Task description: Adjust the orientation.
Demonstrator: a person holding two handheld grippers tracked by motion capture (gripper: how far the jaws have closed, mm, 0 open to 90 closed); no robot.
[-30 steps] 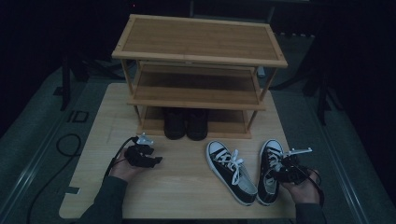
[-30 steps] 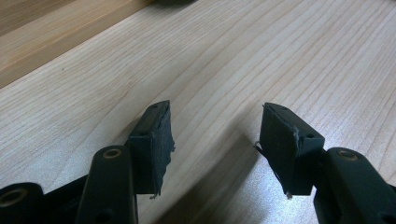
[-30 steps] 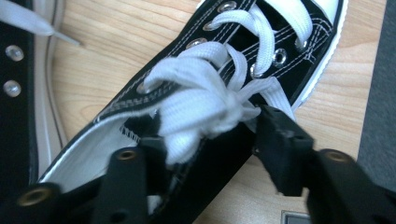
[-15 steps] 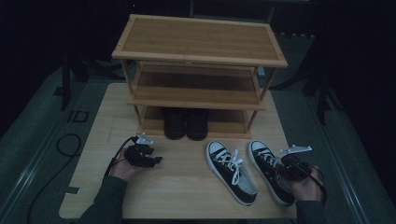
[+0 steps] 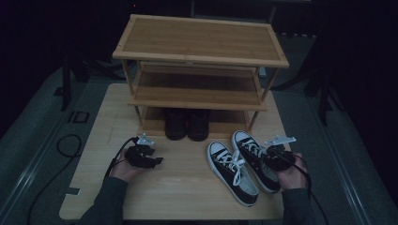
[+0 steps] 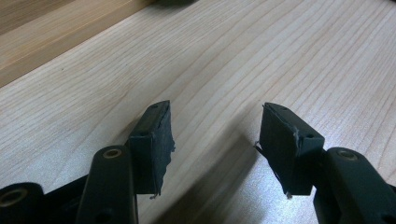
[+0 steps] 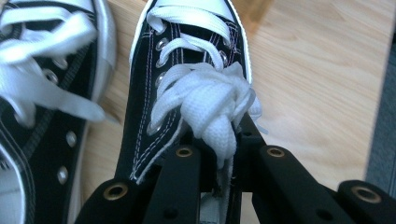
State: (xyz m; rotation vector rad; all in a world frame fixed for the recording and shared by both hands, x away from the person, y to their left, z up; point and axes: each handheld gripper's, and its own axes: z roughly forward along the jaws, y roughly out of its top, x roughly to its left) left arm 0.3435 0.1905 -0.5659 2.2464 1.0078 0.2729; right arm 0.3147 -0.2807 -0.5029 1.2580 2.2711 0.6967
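Sneaker [image 5: 256, 159] clamped at its laces by the right gripper [image 5: 277, 157]!
Its mate [image 5: 233, 173] just beside; black boots [image 5: 187, 124] fill the rack's [image 5: 202, 40] bottom shelf; left gripper [image 5: 143, 157] wide open, empty.

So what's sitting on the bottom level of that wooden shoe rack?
A pair of dark boots stands side by side on the lowest shelf of the rack. Only their fronts show; the shelf above covers their backs and anything behind them.

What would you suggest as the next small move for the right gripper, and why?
Probably lift the right sneaker a little off the table. The right gripper looks shut on its tongue and bunched laces, while the left gripper sits open over bare wood. The shoe rack behind has free shelves.
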